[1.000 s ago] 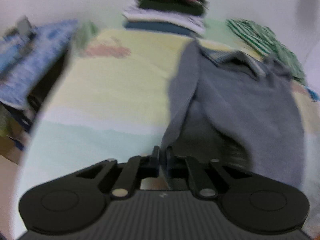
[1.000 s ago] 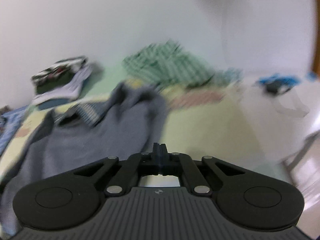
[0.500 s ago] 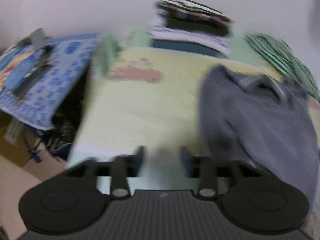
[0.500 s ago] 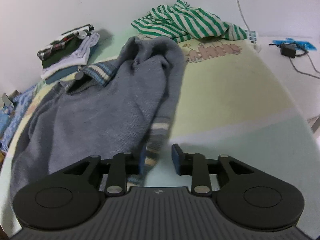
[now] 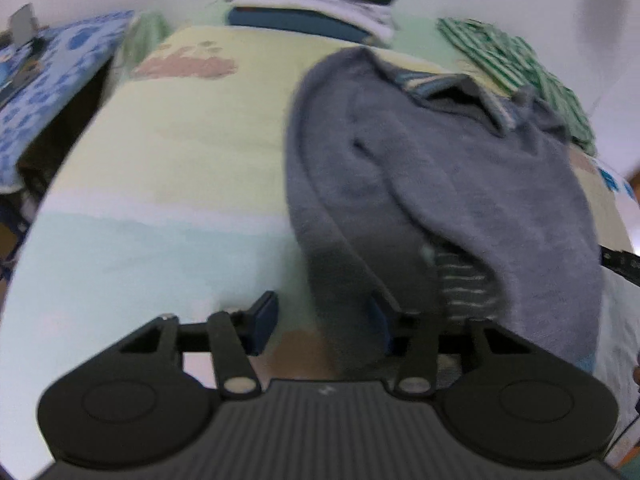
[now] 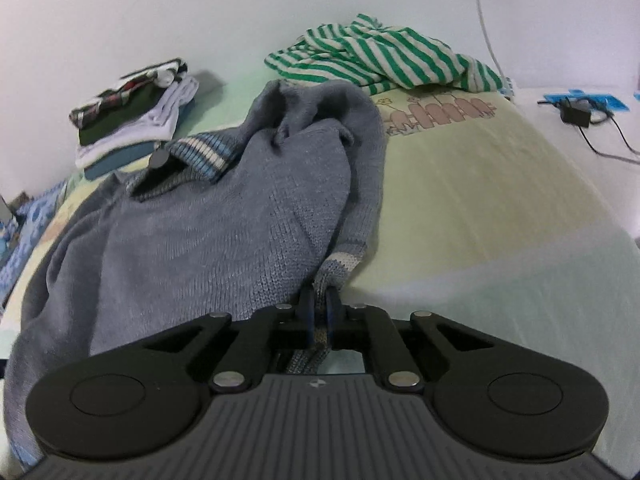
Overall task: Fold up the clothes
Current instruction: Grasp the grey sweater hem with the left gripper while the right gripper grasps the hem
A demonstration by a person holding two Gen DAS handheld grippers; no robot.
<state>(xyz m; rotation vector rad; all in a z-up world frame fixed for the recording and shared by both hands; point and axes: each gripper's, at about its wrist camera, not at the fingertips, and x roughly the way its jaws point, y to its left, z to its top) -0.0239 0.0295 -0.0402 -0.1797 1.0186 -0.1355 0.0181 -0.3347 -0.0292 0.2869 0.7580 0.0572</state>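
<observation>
A bed (image 6: 480,208) with a pale yellow and mint sheet stands against a white wall, with a stack of folded clothes (image 6: 132,116) at its far side and a crumpled green striped shirt (image 6: 384,56) near the wall. The grey sweater (image 6: 224,224) lies across the middle of the bed, collar toward the wall, its body wrinkled and both sleeves drawn in over it. A second ago both grippers were clamped and the pictures were blurred with motion; half a second ago both stood apart, with the right sleeve's cuff just in front of the right one. Now the right gripper (image 6: 319,312) has closed again, and its jaws pinch the striped cuff (image 6: 340,264) of that sleeve, the knit bunched between the pads. The left gripper (image 5: 320,320) is closing; the other sleeve (image 5: 340,280) hangs between its jaws, but the frame is blurred and the pads do not yet seem to press on it. I judge this a regrasp: the sleeves were let go and are being taken anew, likely to lay them straighter over the body before the sweater is folded.
</observation>
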